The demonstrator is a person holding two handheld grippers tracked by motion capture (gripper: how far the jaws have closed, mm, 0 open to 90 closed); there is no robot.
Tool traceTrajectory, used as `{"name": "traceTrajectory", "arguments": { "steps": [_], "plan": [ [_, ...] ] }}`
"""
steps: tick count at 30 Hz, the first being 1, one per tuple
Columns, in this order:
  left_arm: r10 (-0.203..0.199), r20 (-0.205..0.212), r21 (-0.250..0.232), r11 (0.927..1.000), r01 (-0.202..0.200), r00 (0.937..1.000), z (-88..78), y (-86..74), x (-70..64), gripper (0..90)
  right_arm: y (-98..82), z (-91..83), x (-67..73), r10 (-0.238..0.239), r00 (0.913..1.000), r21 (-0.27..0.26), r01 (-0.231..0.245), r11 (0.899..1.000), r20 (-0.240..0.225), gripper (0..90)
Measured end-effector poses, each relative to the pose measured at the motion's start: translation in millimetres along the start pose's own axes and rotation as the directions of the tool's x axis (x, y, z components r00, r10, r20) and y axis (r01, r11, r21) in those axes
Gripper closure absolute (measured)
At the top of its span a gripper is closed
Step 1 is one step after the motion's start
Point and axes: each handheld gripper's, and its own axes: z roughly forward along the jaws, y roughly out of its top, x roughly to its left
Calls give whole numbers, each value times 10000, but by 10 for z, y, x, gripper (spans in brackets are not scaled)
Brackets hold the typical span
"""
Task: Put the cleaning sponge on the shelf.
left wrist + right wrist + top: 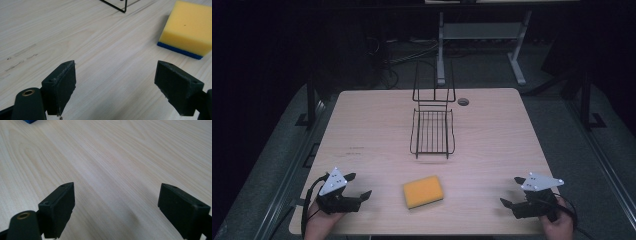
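A yellow sponge [423, 191] with a blue underside lies flat near the table's front middle; the left gripper view has the sponge [187, 27] at upper right. A black wire rack [432, 131] stands behind it at the table's centre, its tall back toward the far edge. My left gripper [360, 185] rests open at the front left, a short way left of the sponge, nothing between its jaws. My right gripper [511, 191] is open at the front right, jaws pointing left over bare wood. The sponge's blue corner [29, 121] peeks in at the top left of the right gripper view.
The light wood table [377, 120] has a cable hole [463, 101] near its far edge, right of the rack. A grey desk frame [482, 35] stands on the dark floor beyond. A corner of the wire rack [117, 6] shows in the left gripper view.
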Motion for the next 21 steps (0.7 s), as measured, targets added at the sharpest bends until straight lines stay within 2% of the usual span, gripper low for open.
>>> {"name": "traceTrajectory", "arguments": {
  "steps": [7,9,21],
  "plan": [
    [112,277,-55,9999,-110,9996,-3,25,-40,164,10,7,5,-23,10000,12,23,10000,-62,138],
    [248,330,-305,9993,-238,9991,-13,36,-70,163,12,19,-1,-55,10000,43,55,10000,-65,138],
    [549,858,-231,9983,-531,9948,0,97,-167,142,36,24,35,-146,9998,64,147,9999,-126,138]
  ]
}}
